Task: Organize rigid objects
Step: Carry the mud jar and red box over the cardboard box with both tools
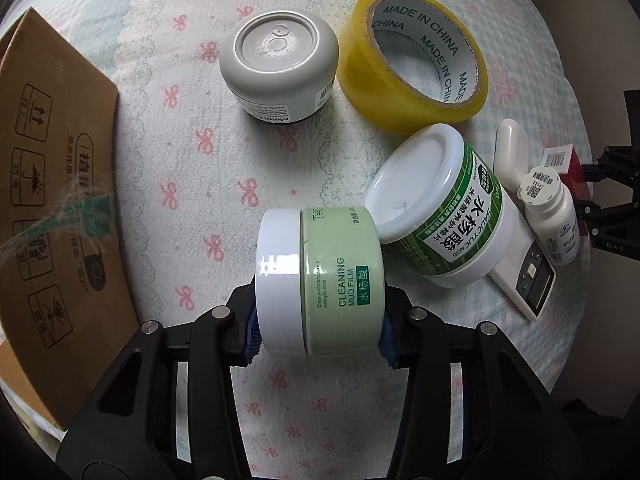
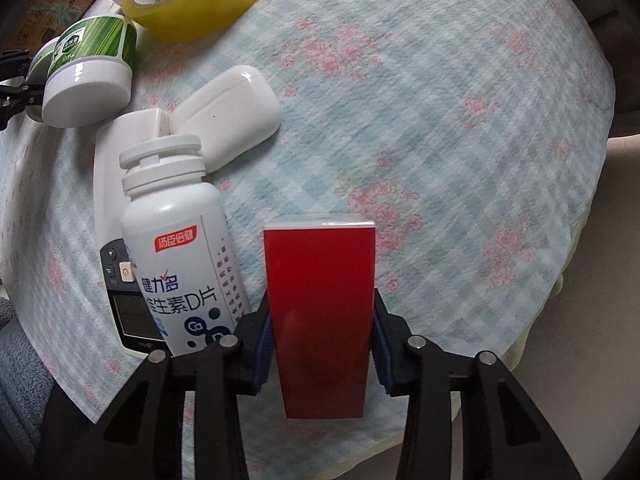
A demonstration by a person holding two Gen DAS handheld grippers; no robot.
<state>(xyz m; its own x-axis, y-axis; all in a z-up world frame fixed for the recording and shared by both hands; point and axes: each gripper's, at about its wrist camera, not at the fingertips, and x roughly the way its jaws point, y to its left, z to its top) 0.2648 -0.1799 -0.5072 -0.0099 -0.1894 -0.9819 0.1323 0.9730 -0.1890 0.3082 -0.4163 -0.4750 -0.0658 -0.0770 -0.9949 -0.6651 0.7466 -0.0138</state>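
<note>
We see the left gripper [image 1: 320,320] clamped on a pale green mud film jar [image 1: 320,280] lying on its side on the tablecloth [image 1: 192,184], touching the salicylic acid jar [image 1: 440,208]. The right gripper [image 2: 320,344] grips a red box [image 2: 320,312] beside the vitamin bottle [image 2: 176,256].

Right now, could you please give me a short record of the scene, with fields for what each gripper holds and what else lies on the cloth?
left gripper: shut on the pale green mud-film jar with a white lid
right gripper: shut on the glossy red box
surface: checked floral cloth
loose items: yellow tape roll, grey round jar, green-labelled white tub, white pill bottle, white earbud case
container: brown cardboard box, left edge of left view
</note>
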